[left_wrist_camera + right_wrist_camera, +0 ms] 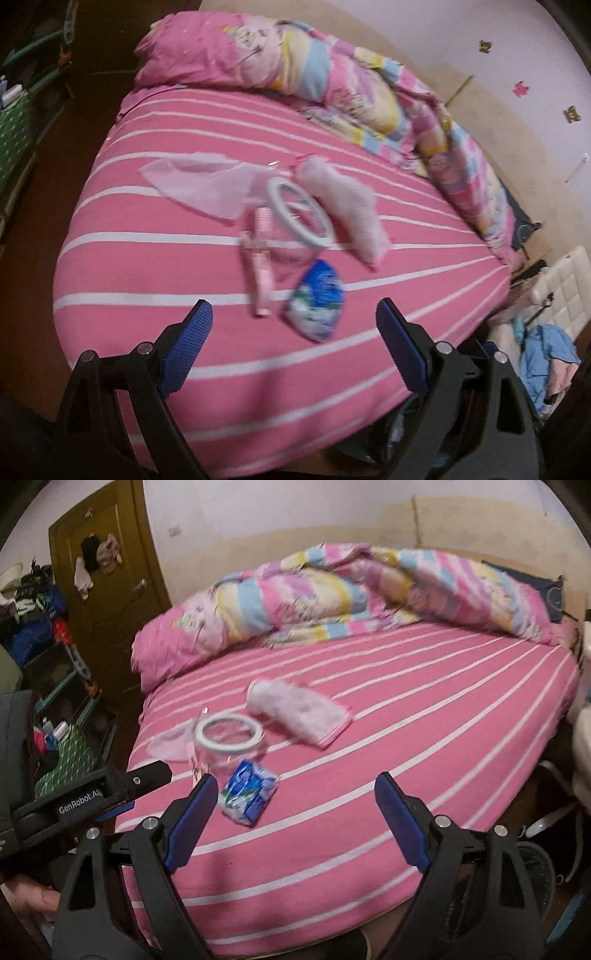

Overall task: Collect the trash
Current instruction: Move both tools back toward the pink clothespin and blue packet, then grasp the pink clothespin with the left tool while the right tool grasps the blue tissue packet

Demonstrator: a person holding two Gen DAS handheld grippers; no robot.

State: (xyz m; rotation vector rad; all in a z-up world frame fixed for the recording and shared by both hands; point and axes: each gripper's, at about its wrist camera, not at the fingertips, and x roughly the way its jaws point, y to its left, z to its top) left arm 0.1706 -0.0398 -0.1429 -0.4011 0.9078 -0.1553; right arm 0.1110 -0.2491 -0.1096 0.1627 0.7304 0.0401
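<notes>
A crumpled blue and white wrapper (316,304) lies on the pink striped bed (184,229), just ahead of my open, empty left gripper (293,332). Beyond it lie a pink tube (263,266), a clear jar with a white rim (301,214), a thin pale plastic bag (199,184) and a pink white cloth (347,210). In the right wrist view the wrapper (248,794) lies just left of centre ahead of my open, empty right gripper (295,808); the jar (229,742) and cloth (299,712) lie behind it. The left gripper's body (92,797) shows at the left.
A rumpled pastel quilt (332,594) lies along the far side of the bed. A brown door (110,590) and cluttered shelves (44,664) stand at the left. A white padded seat with blue clothes (550,332) stands at the right of the bed.
</notes>
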